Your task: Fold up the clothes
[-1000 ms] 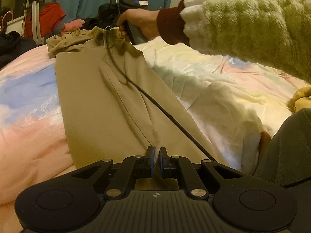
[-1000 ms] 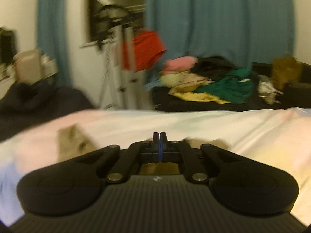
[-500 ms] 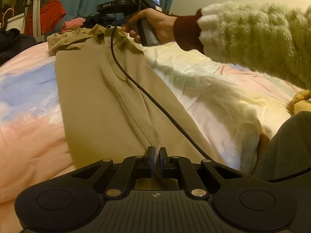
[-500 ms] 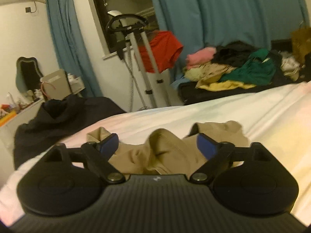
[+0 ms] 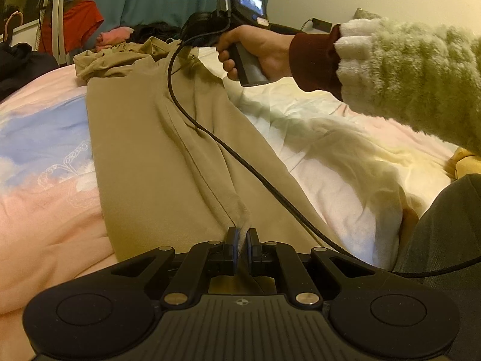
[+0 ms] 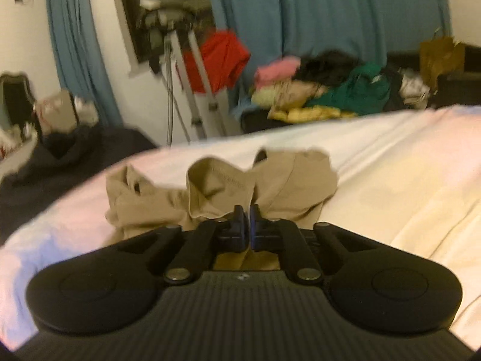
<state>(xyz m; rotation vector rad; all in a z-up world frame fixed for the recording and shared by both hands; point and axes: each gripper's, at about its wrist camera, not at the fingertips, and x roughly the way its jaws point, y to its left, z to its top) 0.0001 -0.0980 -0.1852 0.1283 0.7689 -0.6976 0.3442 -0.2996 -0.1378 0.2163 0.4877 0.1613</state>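
1. The left gripper (image 5: 240,240) sits low at the near edge of the bed (image 5: 45,210), its two pads clenched on a raised pinch of the tan trousers (image 5: 156,156), right where a seam runs down to the near end of the cloth.
2. The right gripper (image 6: 247,221) is at the far end of the same garment, its jaws drawn together with a tuck of tan fabric caught between the pads (the view is somewhat blurred, but the cloth clearly rises on both sides of the fingers).
3. The tan trousers lie lengthwise across the bed, flat and fairly smooth through the middle, running from the near edge to the far edge, where the waistband end (image 6: 228,180) is bunched into loose upright folds.
4. In the left wrist view the person's right hand (image 5: 255,51) wraps the grey handle of the other tool above the far end of the trousers, with a dark red cuff and a fuzzy pale green sleeve (image 5: 405,78) behind it.
5. A black cable (image 5: 240,156) trails from that tool down across the trousers toward the near right.
6. The bed cover is pink and blue on the left and cream white on the right.
7. Beyond the far edge stand blue curtains (image 6: 330,15), a heap of mixed clothes (image 6: 330,93) and a red garment (image 6: 222,60) hung on a metal stand.
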